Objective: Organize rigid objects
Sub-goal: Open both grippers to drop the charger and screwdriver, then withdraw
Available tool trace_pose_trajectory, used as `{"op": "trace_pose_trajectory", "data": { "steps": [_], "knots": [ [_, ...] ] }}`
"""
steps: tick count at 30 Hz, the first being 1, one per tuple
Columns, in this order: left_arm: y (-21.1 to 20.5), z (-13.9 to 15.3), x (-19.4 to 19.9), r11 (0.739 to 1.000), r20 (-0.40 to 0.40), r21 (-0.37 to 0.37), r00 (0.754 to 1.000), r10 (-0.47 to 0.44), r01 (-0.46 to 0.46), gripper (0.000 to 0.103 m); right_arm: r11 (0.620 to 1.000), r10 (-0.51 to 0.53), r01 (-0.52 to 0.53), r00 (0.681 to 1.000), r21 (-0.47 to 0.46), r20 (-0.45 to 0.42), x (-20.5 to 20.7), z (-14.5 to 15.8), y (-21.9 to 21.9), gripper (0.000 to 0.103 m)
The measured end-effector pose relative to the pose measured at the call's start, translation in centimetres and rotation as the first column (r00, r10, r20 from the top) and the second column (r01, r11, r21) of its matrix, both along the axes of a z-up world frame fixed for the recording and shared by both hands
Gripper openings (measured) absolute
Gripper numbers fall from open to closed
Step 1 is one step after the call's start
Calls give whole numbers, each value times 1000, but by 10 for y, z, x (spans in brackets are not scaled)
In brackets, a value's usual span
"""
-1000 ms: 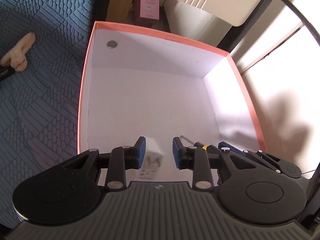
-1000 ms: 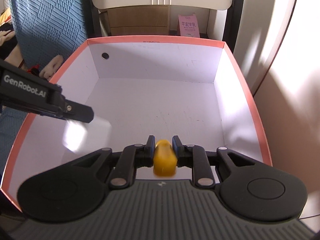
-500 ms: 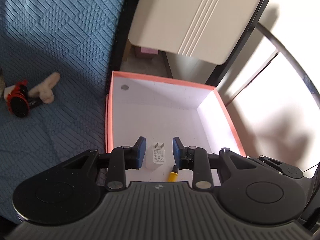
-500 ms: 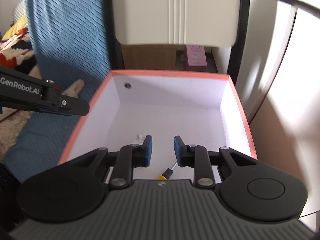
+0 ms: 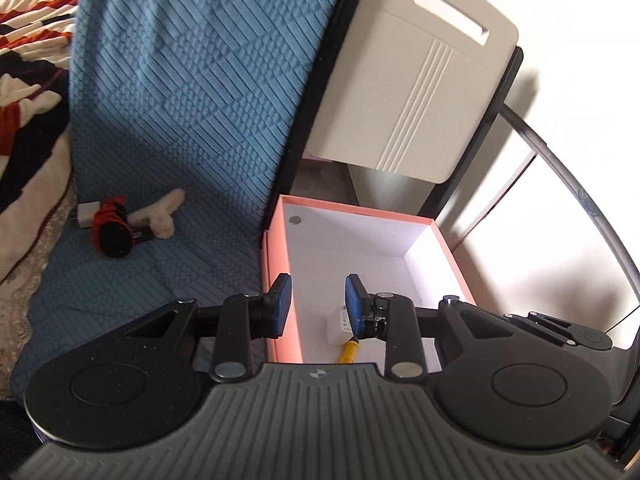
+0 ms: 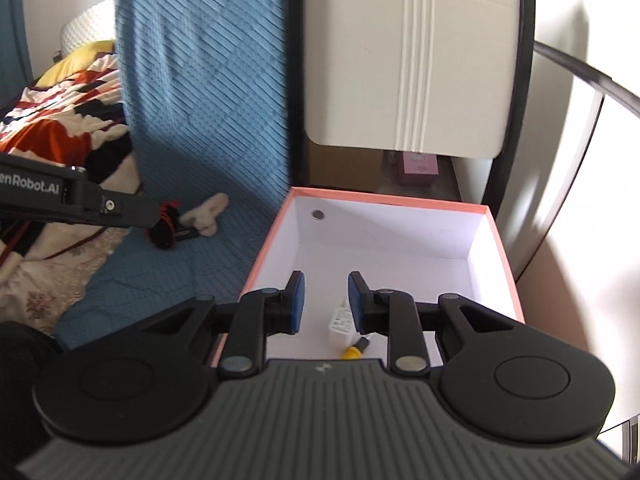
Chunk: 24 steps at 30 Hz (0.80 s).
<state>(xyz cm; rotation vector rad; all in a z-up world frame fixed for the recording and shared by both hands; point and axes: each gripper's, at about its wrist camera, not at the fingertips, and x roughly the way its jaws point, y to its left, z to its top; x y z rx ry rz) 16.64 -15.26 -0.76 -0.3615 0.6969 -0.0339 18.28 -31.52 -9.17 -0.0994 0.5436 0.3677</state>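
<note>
Left wrist view first, biggest stuff down to smallest. Blue quilt (image 5: pixel 192 92) covers the bed and takes up most of the frame, with the white cabinet (image 5: pixel 408 92) standing behind the box. Pink box (image 5: pixel 276 280) sits on the floor right against the bed edge, which makes sense as a drop spot since it's close to the loose bits on the quilt.

Both tools are up above the box with nothing in them. Left gripper (image 5: pixel 318 306) has its jaws at a narrow gap, empty, and the right gripper (image 6: pixel 326 302) looks the same, a small gap and nothing between the pads (it has just been opening a touch, and it's clear of the screwdriver).

Inside the box, down near the close wall, the white charger (image 5: pixel 338 326) lies flat with the yellow screwdriver (image 5: pixel 349 352) just beside it. Both sit below and past the fingertips, not touching them, so I'd say those two are sorted.

Still out on the quilt, well to the left of both grippers: a small pile with a red-and-black thing (image 5: pixel 114 232), a beige plush (image 5: pixel 162 214) and a white block (image 5: pixel 86 216). My guess is the pile comes next.
</note>
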Motion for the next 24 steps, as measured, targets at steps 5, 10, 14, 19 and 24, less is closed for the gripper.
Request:
{"op": "trace_pose_trajectory", "data": {
  "steps": [5,10,14,19,24],
  "knots": [
    [19,13,-33,1000,35,-8,999,26,-25,34,1000,16,-16,1000,-1,25,-28,6,14,27],
    [34,24,-61,999,69,-2,997,33,-33,34,1000,22,-22,999,-8,42,-53,9,30,27],
    [45,26,-84,999,102,6,994,37,-38,34,999,36,-36,998,11,57,-73,5,44,27],
    [58,10,-115,997,127,36,990,60,-65,34,998,50,-50,998,24,36,-94,-12,62,27],
    [74,-7,-137,995,115,15,989,95,-98,34,998,61,-61,998,20,18,-110,-27,79,27]
  ]
}}
